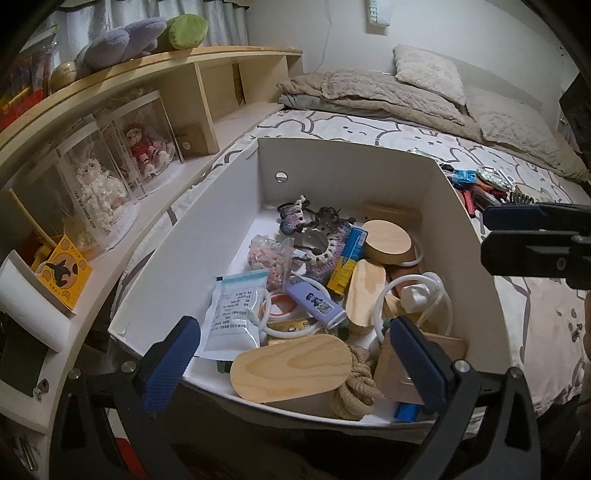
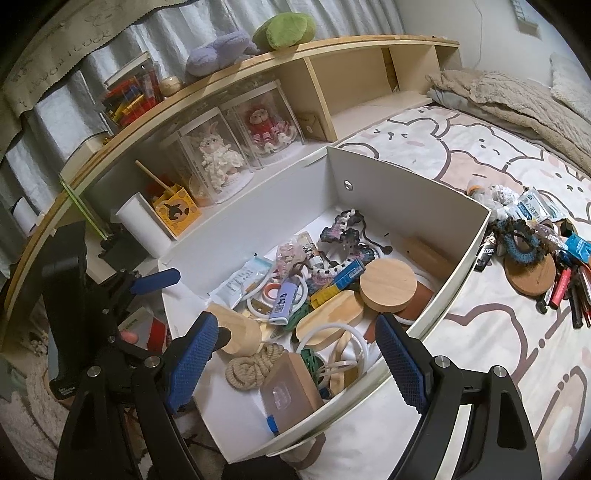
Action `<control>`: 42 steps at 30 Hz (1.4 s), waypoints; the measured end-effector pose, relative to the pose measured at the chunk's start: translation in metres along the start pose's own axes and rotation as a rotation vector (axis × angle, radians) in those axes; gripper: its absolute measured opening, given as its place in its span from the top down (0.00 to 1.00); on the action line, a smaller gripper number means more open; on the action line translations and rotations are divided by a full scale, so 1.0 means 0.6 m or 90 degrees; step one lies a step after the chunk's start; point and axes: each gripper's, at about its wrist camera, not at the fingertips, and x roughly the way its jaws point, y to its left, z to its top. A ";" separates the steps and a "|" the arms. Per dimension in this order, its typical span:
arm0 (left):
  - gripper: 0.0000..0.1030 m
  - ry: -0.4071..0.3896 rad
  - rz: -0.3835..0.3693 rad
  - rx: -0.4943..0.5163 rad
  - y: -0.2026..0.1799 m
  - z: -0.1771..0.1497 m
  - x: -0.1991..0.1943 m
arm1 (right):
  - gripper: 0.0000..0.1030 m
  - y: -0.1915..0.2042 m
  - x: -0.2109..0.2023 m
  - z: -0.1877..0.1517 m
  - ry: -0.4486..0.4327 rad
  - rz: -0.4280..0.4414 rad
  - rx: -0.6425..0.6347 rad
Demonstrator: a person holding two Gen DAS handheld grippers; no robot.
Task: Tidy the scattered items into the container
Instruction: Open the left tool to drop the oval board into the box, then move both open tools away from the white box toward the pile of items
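Note:
A white open box (image 1: 332, 173) sits on the bed, filled with several items: wooden discs, white rings, a rope knot, a purple lighter (image 1: 314, 302) and a mask packet (image 1: 232, 310). My left gripper (image 1: 295, 363) hangs open over the box's near end, above a wooden oval (image 1: 291, 373), holding nothing. My right gripper (image 2: 295, 362) is open and empty over the same box (image 2: 406, 195). It also shows at the right edge of the left wrist view, right gripper (image 1: 495, 229). Loose items lie on the sheet to the right of the box: a blue scrunchie (image 2: 517, 240), a wooden coaster (image 2: 532, 275), pens (image 2: 569, 295) and packets (image 2: 535, 210).
A wooden shelf (image 2: 332, 48) runs along the left with clear doll cases (image 2: 218, 158), plush toys (image 2: 284, 31), a yellow box (image 2: 177, 214) and a white cup (image 2: 144, 229). Pillows and a folded blanket (image 1: 369, 92) lie at the head of the bed. A person's fingertip (image 2: 129, 336) shows at the left.

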 end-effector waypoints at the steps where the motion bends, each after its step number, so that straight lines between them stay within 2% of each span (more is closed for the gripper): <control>1: 0.00 -0.001 0.001 -0.002 0.000 0.000 -0.002 | 0.16 0.001 -0.001 0.000 -0.001 0.000 0.000; 16: 0.00 -0.035 0.015 0.006 -0.024 0.003 -0.035 | 0.16 -0.015 -0.040 -0.018 -0.039 -0.008 0.015; 27: 0.00 -0.074 0.004 -0.019 -0.040 0.017 -0.053 | 0.15 -0.038 -0.065 -0.037 -0.065 -0.062 0.016; 29: 0.00 -0.082 0.005 -0.022 -0.044 0.020 -0.057 | 0.11 -0.040 -0.068 -0.042 -0.070 -0.067 0.016; 30: 0.00 -0.086 0.005 -0.022 -0.046 0.020 -0.059 | 0.02 -0.041 -0.070 -0.045 -0.073 -0.074 0.014; 31: 0.00 -0.089 0.004 -0.022 -0.048 0.021 -0.060 | 0.00 -0.040 -0.072 -0.047 -0.078 -0.083 0.009; 42: 0.00 -0.100 -0.036 -0.027 -0.074 0.028 -0.069 | 0.00 -0.054 -0.108 -0.063 -0.123 -0.136 0.001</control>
